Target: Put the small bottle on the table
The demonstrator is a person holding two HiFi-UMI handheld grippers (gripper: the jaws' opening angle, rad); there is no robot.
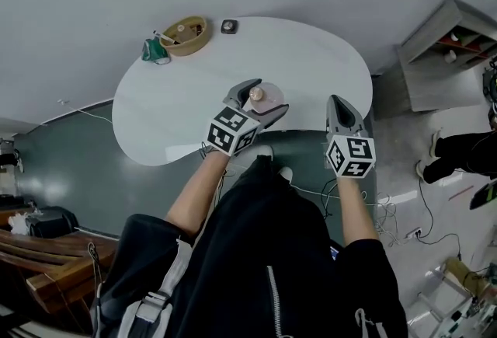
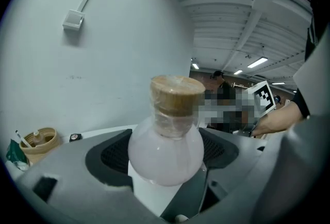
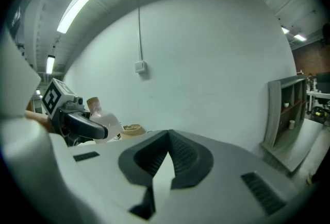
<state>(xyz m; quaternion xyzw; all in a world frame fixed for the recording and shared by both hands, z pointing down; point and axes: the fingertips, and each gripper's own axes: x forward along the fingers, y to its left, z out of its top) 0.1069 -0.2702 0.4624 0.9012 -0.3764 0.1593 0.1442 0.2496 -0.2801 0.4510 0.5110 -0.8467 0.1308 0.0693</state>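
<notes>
Cork-stoppered, the small bottle (image 2: 165, 153) sits clamped in the left gripper (image 1: 261, 99) over the white table's (image 1: 311, 64) near edge, so lower it upright until its base touches, right gripper (image 1: 340, 107) closed, empty.

Pale pink bottle (image 2: 165, 158), tan cork (image 2: 176, 94)

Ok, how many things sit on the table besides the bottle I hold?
3, all at the far edge of the table: a woven basket, a green packet at its left side, and a small dark object to its right.
</notes>
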